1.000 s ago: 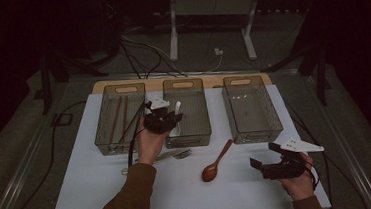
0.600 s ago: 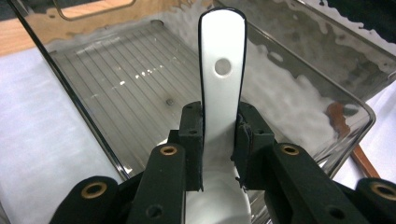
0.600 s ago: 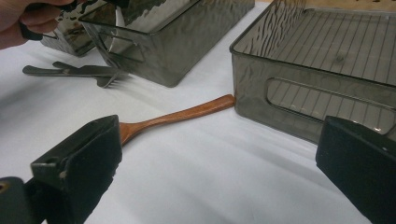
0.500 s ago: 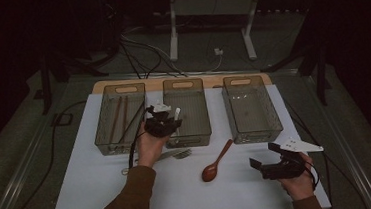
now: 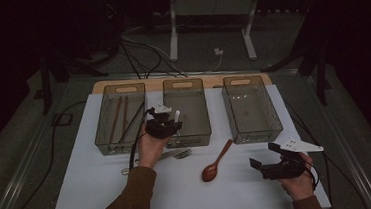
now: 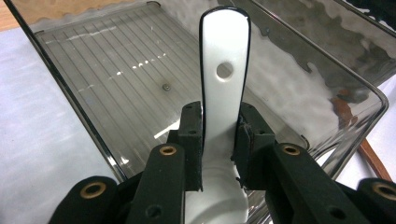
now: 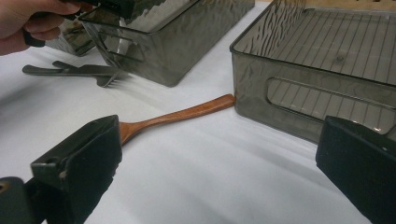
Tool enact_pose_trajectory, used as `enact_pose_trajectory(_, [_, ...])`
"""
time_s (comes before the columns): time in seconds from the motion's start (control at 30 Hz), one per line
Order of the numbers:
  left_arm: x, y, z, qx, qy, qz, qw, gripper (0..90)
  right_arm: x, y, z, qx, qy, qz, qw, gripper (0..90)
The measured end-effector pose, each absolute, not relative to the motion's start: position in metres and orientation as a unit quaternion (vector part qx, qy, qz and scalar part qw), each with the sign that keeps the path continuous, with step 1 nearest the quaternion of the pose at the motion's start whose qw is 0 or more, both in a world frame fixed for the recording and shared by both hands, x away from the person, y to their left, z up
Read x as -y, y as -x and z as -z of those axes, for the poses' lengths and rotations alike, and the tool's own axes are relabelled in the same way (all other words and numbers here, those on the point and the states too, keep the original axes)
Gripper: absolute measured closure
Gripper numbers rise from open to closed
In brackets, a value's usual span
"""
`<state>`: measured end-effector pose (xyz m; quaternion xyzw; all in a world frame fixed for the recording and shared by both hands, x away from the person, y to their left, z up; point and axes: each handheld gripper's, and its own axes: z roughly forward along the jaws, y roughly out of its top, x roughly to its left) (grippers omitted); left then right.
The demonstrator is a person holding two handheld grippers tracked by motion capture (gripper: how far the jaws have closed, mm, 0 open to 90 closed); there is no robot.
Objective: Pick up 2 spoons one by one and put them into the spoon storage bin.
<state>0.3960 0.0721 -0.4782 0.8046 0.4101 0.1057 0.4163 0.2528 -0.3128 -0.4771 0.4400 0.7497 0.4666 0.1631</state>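
My left gripper (image 5: 164, 122) is shut on the handle of a white spoon (image 6: 224, 70), holding it over the near end of the middle clear bin (image 5: 189, 140). In the left gripper view the handle, with a hole in it, points out over the bin's bare ribbed floor (image 6: 116, 79). My right gripper (image 5: 266, 156) rests open at the front right of the white table, nothing between its jaws. A wooden spoon (image 5: 217, 160) lies just to its left, its handle (image 7: 177, 114) reaching to the right bin.
A metal fork (image 5: 175, 154) lies in front of the middle bin. The left bin (image 5: 103, 141) holds chopsticks (image 5: 119, 117). The right bin (image 5: 270, 128) stands at the back right. Cables and a stand's legs lie on the floor beyond the table.
The left gripper with the white spoon has shifted slightly toward the near end of the middle bin. The right gripper has not moved.
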Motion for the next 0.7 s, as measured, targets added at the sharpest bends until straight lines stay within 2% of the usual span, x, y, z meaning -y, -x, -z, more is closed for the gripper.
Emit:
enact_pose_trajectory(0.07, [-0.073,-0.396,0.478,-0.412,-0.800,-0.104,0.423,72.9,0.313,-0.253,0.477,-0.750,-0.439,-0.467,0.163,0.3])
enact_pose_trajectory(0.4, [-0.082,-0.393,0.468,-0.422,-0.760,-0.096,0.484,34.5,0.313,-0.253,0.477,-0.750,-0.440,-0.467,0.163,0.3])
enact_pose_trajectory(0.53, [-0.081,-0.390,0.463,-0.427,-0.755,-0.118,0.483,17.1,0.313,-0.253,0.477,-0.750,-0.440,-0.467,0.163,0.3])
enact_pose_trajectory(0.6, [-0.079,-0.388,0.461,-0.427,-0.755,-0.123,0.482,15.7,0.313,-0.253,0.477,-0.750,-0.440,-0.467,0.163,0.3])
enact_pose_trajectory(0.7, [-0.076,-0.385,0.459,-0.421,-0.762,-0.118,0.478,4.0,0.313,-0.253,0.477,-0.749,-0.441,-0.466,0.164,0.3])
